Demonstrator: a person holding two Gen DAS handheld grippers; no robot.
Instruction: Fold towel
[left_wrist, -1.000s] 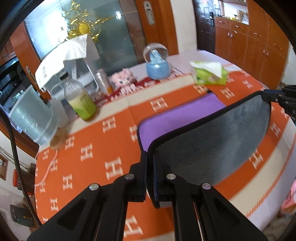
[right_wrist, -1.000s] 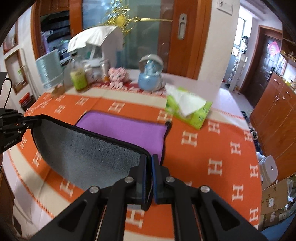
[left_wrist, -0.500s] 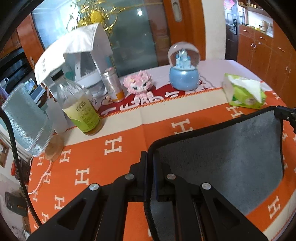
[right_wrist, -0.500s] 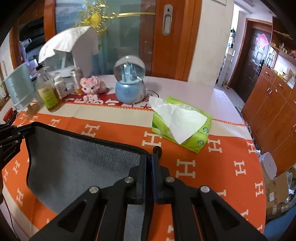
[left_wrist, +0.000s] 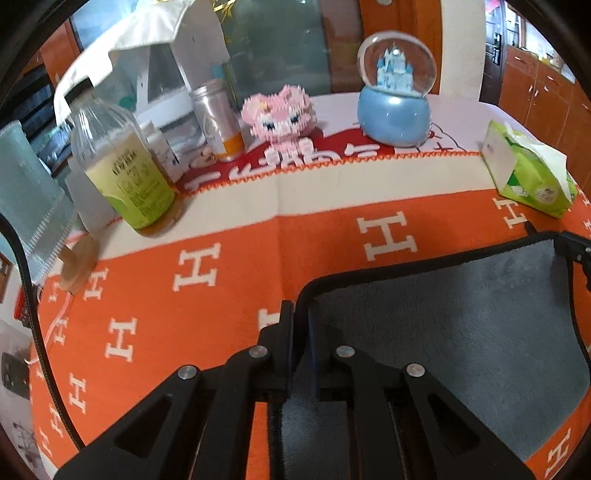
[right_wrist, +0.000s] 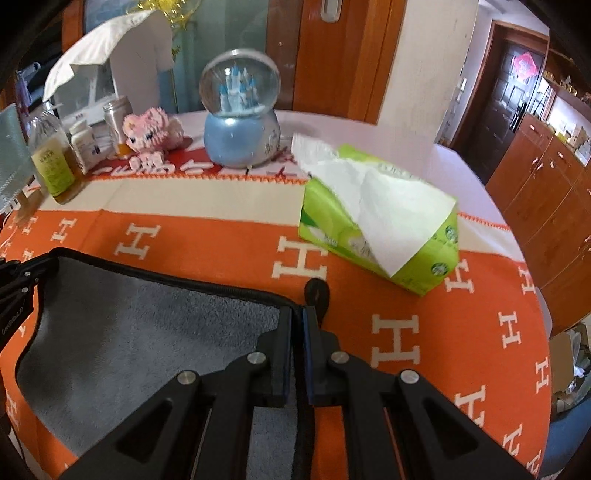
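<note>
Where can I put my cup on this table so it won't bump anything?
The orange cloth is bare between the towel and the juice bottle. There is also bare cloth right of the tissue pack. The back row is crowded: bottle, jar, pink toy, snow globe.

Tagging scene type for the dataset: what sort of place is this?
Most likely a home dining room. A round table under an orange H-pattern tablecloth holds a castle snow globe and a green tissue pack, with wooden cabinets along the wall.
</note>
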